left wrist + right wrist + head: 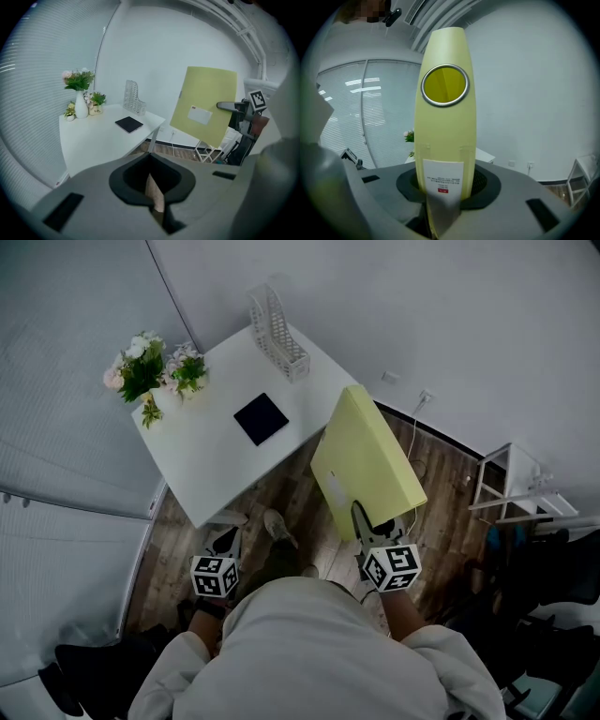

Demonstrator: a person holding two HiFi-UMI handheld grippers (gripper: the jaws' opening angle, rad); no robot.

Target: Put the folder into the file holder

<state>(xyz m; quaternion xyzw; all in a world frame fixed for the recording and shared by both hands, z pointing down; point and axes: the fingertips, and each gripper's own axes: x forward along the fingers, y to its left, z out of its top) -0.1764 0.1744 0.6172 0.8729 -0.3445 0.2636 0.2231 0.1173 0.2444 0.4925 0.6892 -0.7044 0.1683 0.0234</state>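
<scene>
A yellow-green folder (366, 460) hangs in the air right of the white table (202, 460), tilted, with its lower edge in my right gripper (364, 521), which is shut on it. In the right gripper view the folder (446, 122) rises straight up from the jaws (443, 197), its labelled spine and round finger hole facing me. The white mesh file holder (278, 334) stands empty at the table's far edge, well beyond the folder. My left gripper (222, 542) hangs low near the table's near corner; its jaws (152, 180) stand close together with nothing held. From there the folder (204, 110) shows at the right.
A vase of flowers (145, 371) and small potted plants (187, 371) stand at the table's left end, with a black pad (261, 418) in the middle. A white rack (511, 484) and dark clutter stand to the right. A wall socket with a cord (424, 399) is behind the folder.
</scene>
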